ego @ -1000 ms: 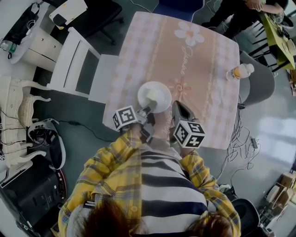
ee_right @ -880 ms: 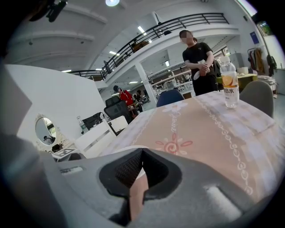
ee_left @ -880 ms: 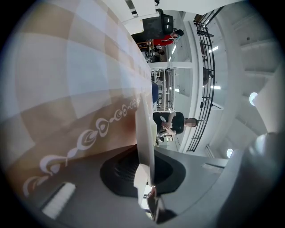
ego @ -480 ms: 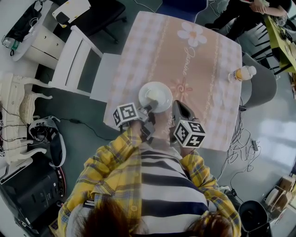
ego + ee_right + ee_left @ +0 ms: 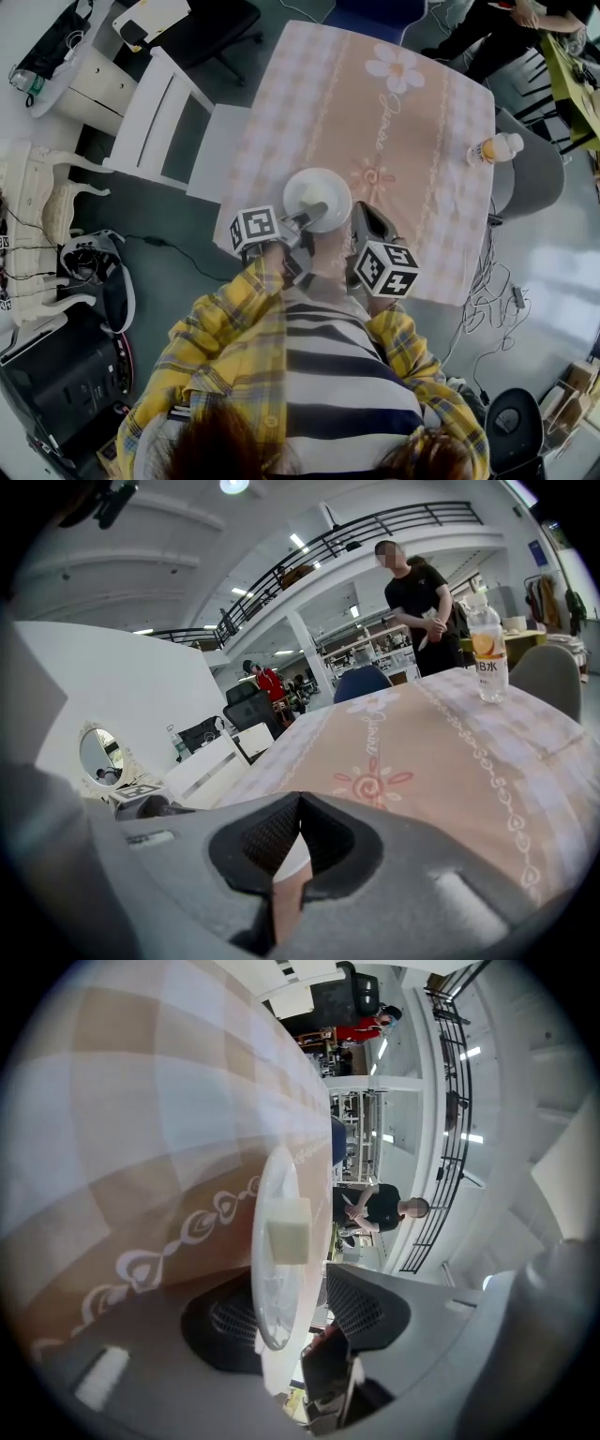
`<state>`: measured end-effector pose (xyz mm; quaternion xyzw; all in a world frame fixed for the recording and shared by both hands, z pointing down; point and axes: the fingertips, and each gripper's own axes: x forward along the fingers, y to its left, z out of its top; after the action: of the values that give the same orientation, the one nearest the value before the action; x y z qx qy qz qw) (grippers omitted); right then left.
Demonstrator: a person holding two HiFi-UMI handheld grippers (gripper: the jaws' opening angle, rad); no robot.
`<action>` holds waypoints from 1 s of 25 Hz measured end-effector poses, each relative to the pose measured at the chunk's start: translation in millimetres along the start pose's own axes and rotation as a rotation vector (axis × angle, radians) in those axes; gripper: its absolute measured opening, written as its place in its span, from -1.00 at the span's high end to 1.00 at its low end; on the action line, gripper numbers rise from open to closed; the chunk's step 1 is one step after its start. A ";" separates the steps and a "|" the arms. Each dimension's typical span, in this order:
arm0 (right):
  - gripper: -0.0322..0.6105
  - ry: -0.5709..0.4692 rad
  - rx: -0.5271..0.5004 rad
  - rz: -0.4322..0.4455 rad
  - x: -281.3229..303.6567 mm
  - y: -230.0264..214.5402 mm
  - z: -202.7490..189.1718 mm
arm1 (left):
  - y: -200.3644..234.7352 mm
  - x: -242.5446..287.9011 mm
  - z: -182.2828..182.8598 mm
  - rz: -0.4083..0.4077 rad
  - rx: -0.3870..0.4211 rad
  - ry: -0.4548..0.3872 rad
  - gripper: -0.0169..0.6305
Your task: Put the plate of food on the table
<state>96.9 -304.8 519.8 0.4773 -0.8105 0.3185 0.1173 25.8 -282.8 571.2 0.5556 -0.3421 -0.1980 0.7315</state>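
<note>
The plate (image 5: 333, 183) sat on the table (image 5: 403, 141) at its near edge; the left gripper (image 5: 309, 215) had just been opening its jaws, rim loose between them; the right gripper (image 5: 360, 209) was closed, empty; only backing away remained.

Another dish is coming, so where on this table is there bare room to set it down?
Bare: the far half of the table, from the flower print back toward the plate, and the strip between plate and bottle at the right edge. Crowded: the near edge around the plate, where the person stands.
</note>
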 end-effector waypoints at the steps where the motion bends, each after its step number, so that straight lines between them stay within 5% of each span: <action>1: 0.90 0.000 0.000 0.001 -0.3 0.4 -0.3 | 0.2 -0.9 -1.0 0.001 -0.029 0.002 0.34; 9: 0.90 -0.003 -0.001 0.012 -3.6 5.8 -4.1 | -1.9 0.3 -7.4 -0.050 -0.239 0.048 0.22; 14: 0.90 -0.011 0.001 0.010 -7.3 3.6 -3.0 | -1.3 3.2 -4.7 -0.146 -0.454 0.066 -0.02; 21: 0.90 -0.018 0.007 0.007 -10.0 2.7 -2.1 | -1.2 -0.7 -24.8 -0.130 -0.505 0.089 -0.11; 25: 0.90 -0.016 0.007 0.007 -10.1 2.3 -2.9 | -4.2 -3.5 -36.7 -0.116 -0.437 0.137 -0.11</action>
<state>99.9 -295.1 516.1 0.4774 -0.8120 0.3179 0.1078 50.2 -256.9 560.8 0.4150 -0.2083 -0.2707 0.8433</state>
